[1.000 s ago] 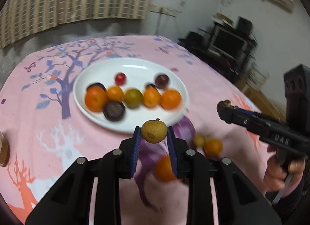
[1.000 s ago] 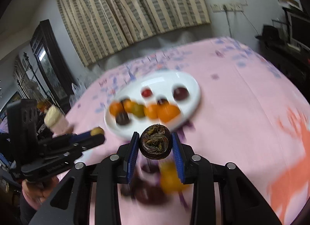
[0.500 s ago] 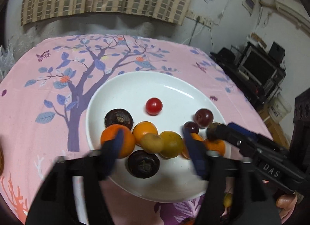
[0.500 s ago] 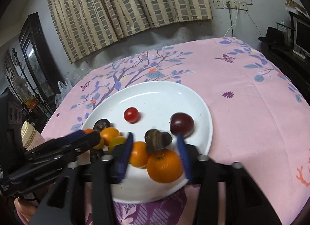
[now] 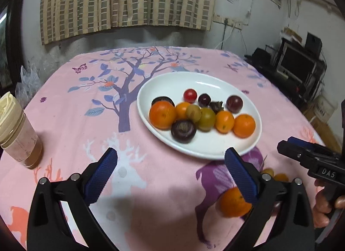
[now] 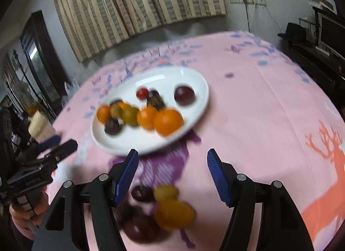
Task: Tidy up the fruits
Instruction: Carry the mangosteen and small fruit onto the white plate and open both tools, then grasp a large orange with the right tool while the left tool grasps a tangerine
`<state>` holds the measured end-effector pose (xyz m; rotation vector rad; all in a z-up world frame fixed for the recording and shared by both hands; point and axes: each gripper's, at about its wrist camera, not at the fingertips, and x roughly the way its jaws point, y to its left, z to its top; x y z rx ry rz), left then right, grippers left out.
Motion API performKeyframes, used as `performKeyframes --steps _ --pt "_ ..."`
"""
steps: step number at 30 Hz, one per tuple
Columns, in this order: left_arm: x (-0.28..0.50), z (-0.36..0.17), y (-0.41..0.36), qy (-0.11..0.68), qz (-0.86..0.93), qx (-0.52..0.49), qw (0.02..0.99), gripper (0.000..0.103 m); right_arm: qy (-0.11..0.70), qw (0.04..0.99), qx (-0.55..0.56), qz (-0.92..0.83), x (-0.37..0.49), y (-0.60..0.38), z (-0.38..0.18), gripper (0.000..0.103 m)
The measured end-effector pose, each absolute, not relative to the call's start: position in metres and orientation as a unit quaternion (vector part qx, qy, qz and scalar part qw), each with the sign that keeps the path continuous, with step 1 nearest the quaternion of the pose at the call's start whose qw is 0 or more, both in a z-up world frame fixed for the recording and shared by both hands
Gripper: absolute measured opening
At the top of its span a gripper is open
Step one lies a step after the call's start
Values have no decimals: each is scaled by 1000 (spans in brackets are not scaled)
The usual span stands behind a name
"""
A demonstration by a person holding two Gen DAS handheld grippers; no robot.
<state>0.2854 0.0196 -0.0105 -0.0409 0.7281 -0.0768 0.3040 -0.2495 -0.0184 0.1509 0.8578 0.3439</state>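
A white oval plate (image 5: 215, 82) on the pink tablecloth holds several fruits: oranges (image 5: 162, 114), dark passion fruits (image 5: 183, 131), a red cherry tomato (image 5: 190, 95), plums (image 5: 234, 104) and a greenish fruit (image 5: 207, 119). The plate also shows in the right wrist view (image 6: 194, 108). My left gripper (image 5: 171, 170) is open and empty, in front of the plate. My right gripper (image 6: 172, 170) is open and empty above loose fruits on the cloth: an orange (image 6: 173, 214), a yellow fruit (image 6: 166, 192) and dark plums (image 6: 141, 192). An orange (image 5: 234, 204) lies by my left gripper's right finger.
A jar (image 5: 18, 130) with a cream lid stands at the table's left edge. A striped curtain hangs behind the table. A TV stand (image 5: 297, 67) is at the far right. The right gripper's body (image 5: 312, 162) shows at the right of the left wrist view.
Both grippers have let go of their fruits onto the plate, opened wide and pulled back toward the near edge of the table.
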Motion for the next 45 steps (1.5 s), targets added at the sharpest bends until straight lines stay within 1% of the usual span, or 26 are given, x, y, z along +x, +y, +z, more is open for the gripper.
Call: performKeyframes --steps 4,9,14,21,27,29,35,36,37,41,43,45 --pt "278 -11 15 351 -31 8 936 98 450 868 80 192 289 -253 -36 67" --pt "275 -10 16 348 -27 6 937 98 473 855 75 200 283 -253 -47 67" --pt "276 -11 18 353 -24 3 935 98 479 848 86 211 284 -255 -48 67" --pt "278 -11 23 361 -15 -6 933 98 478 835 158 223 289 -278 -46 67" --pt "279 -11 25 362 -11 -10 932 98 487 835 129 219 289 -269 -48 67" --pt "280 -12 26 367 -11 -15 930 98 497 836 114 202 290 -267 -52 61" --pt "280 -11 28 368 -15 -22 929 98 491 842 91 204 288 -261 -52 53" --pt "280 -11 28 369 -18 -22 929 98 491 841 91 207 288 -261 -52 50" --pt "280 -10 28 369 -21 -23 929 98 490 839 94 216 287 -261 -51 42" --pt "277 -11 18 382 -94 -17 919 98 492 833 113 226 287 -264 -51 42" --pt "270 -12 7 380 -140 15 914 98 492 828 138 231 289 -270 -52 42" --pt "260 -14 -8 369 -168 60 912 98 486 833 138 226 288 -271 -50 42"
